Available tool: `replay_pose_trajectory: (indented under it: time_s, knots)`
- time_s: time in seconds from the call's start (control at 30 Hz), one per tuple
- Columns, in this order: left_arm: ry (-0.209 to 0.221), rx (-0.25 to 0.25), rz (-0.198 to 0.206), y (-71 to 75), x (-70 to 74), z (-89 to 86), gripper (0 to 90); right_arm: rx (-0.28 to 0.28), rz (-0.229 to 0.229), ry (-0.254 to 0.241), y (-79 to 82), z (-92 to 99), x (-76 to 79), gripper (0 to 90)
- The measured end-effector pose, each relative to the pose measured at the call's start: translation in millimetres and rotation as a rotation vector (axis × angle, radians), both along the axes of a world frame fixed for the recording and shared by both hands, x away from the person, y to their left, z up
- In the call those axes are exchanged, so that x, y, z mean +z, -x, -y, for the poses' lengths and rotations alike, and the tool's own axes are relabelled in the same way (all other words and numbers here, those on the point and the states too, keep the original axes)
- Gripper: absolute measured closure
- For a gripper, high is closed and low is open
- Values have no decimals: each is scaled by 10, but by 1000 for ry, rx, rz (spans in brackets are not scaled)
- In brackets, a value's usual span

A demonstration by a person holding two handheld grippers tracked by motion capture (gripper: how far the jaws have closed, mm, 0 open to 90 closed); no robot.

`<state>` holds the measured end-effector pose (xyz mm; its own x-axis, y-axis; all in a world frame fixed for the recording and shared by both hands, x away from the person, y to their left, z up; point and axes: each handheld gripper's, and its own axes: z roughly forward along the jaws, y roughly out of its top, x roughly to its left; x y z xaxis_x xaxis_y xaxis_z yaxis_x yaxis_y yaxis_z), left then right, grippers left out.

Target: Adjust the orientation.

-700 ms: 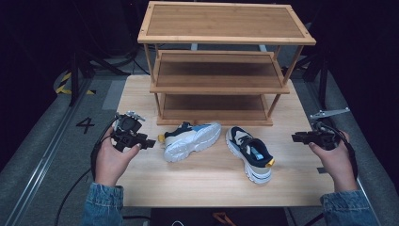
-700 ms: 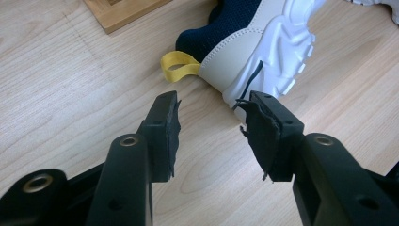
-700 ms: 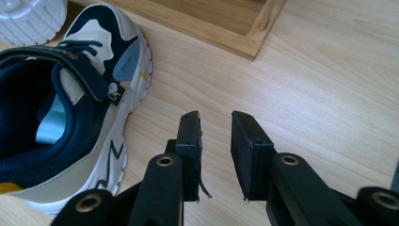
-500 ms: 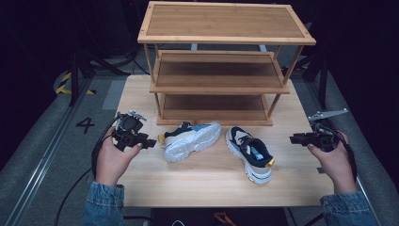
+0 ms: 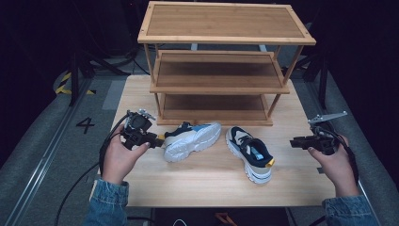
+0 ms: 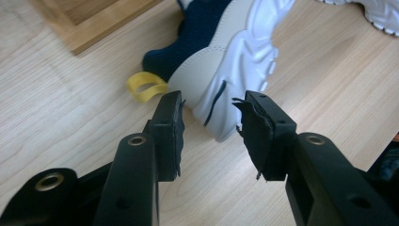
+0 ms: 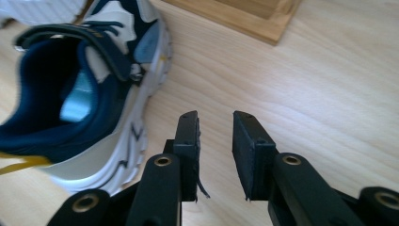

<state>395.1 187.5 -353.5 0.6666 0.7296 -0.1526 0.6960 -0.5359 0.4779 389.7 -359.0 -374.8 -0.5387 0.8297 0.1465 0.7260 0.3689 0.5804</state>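
A white and navy shoe (image 5: 193, 140) lies on its side on the table, sole toward me, its heel with a yellow pull loop (image 6: 146, 87) pointing left. My left gripper (image 5: 157, 139) is level at that heel; in the left gripper view its jaws (image 6: 209, 106) stand open, with the white heel (image 6: 226, 80) just past the tips and untouched. The second shoe (image 5: 249, 153) stands upright to the right. My right gripper (image 5: 292, 141) hovers to its right, apart from it. Its jaws (image 7: 215, 117) show a narrow empty gap, and the shoe (image 7: 84, 94) lies to their left.
A three-tier bamboo shoe rack (image 5: 221, 80) stands at the back of the wooden table (image 5: 207, 183), directly behind both shoes, with its shelves bare. Its base frame (image 6: 94, 23) lies close behind the left shoe's heel. Grey floor and dark stands surround the table.
My right gripper has edged left toward the upright shoe. The left gripper and both shoes have barely shifted.
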Motion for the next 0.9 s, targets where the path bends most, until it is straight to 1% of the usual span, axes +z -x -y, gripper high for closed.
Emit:
replay_pose_trajectory:
  time_s: [0.03,0.07,0.1,0.17,0.23,0.3,0.33,0.4,0.47,0.53,0.57,0.63,0.67,0.73,0.9]
  knots:
    - [-4,-9,-5,-10,-7,29,592,8,-1,-13,7,5,1,725]
    - [-13,-18,-2,-23,-16,54,591,7,1,-21,17,6,5,725]
    - [-8,-23,-11,-29,-32,93,591,4,4,-14,25,8,8,723]
    - [-18,-36,-9,-42,-49,143,604,-5,3,0,43,10,7,726]
    - [-15,-40,-6,-50,-58,187,638,-4,0,4,54,20,-1,737]
    - [-21,-51,-5,-54,-67,248,715,-4,-5,2,63,26,-15,751]
    - [-29,-59,1,-58,-70,267,773,-4,-11,3,67,27,-21,756]
    - [-37,-65,16,-64,-77,314,830,-2,-15,6,70,27,-38,760]
    - [-34,-66,22,-77,-85,342,862,-1,-21,7,70,32,-54,760]
    - [-34,-54,19,-97,-112,375,878,-3,-25,9,73,36,-67,760]
    - [-36,-59,17,-107,-132,392,883,-4,-25,11,77,38,-72,761]
    - [-45,-64,1,-128,-188,439,889,-5,-22,13,88,42,-70,761]
    - [-52,-72,2,-140,-201,446,888,-5,-22,13,95,45,-63,761]
    - [-51,-61,5,-144,-210,451,892,-7,-18,12,103,46,-57,760]
    - [-49,-60,8,-130,-218,454,898,-7,-18,14,104,44,-54,755]
